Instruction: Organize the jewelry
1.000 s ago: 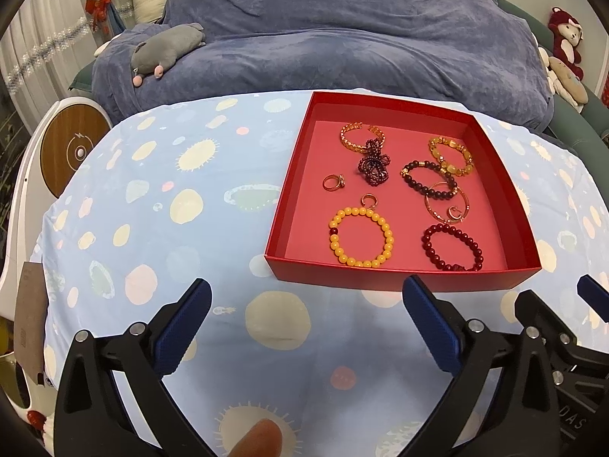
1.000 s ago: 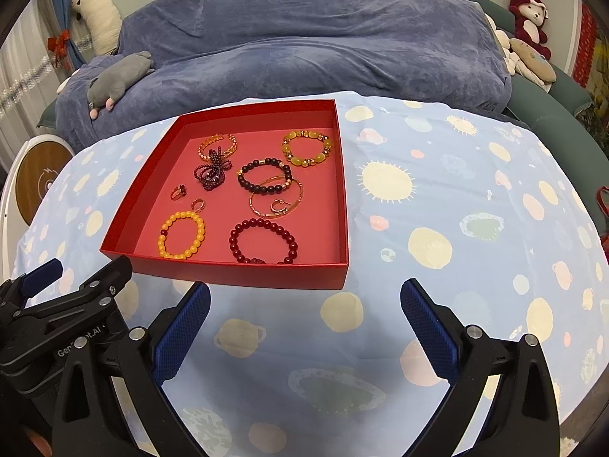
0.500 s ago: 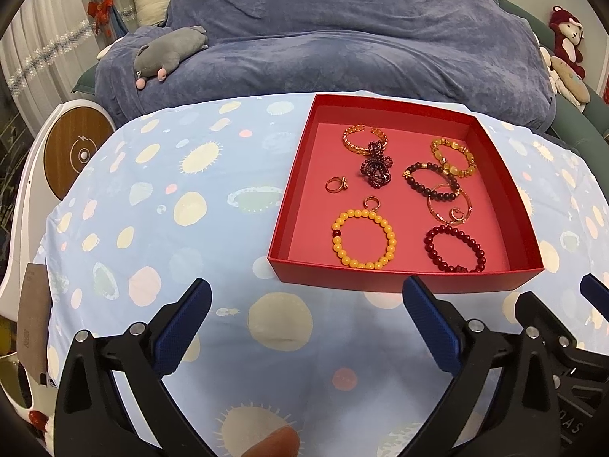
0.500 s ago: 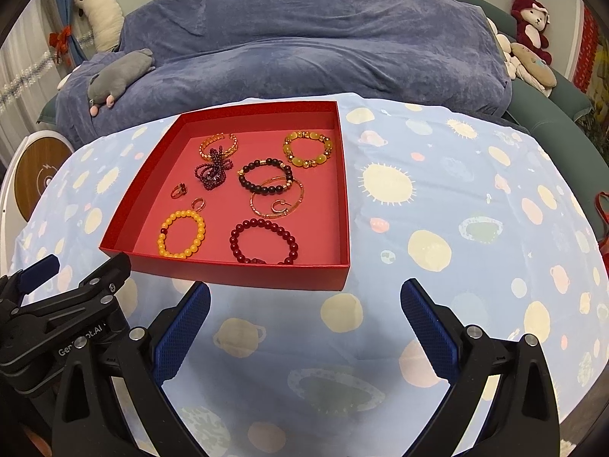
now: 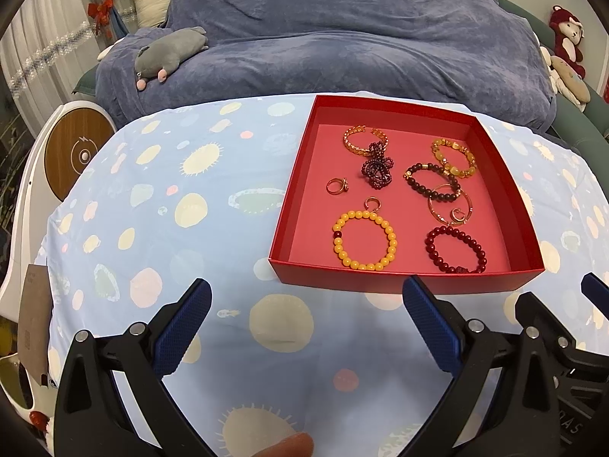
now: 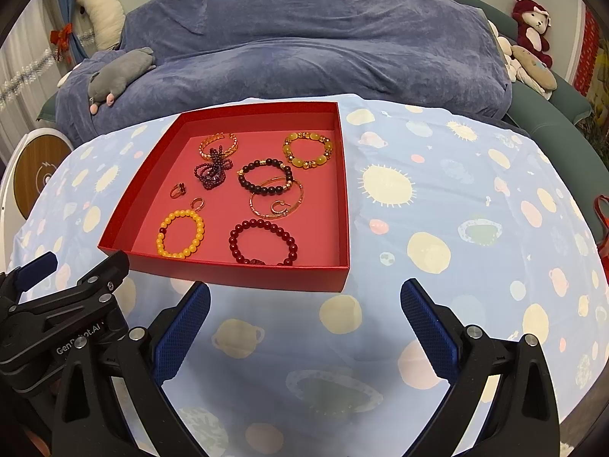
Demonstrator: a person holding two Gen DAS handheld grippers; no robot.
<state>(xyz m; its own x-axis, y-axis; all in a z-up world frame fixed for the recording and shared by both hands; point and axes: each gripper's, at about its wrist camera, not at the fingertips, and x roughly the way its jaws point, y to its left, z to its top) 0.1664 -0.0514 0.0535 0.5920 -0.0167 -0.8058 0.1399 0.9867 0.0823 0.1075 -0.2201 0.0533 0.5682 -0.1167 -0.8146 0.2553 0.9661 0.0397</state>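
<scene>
On the left claw (image 6: 36, 278), partly readable "Gen…ot.AI" lettering; left claw and right claw (image 6: 304, 323) both released, empty.

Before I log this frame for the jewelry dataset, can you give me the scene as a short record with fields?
container: red tray, open, no lid in view
surface: blue planet-print cloth
near-left item: yellow bead bracelet
near-right item: dark red bead bracelet
loose ring: gold ring, apart from the bracelets
overlap: black bead bracelet lies across thin gold bangle
left gripper: open, empty, short of the tray
right gripper: open, empty, short of the tray
</scene>
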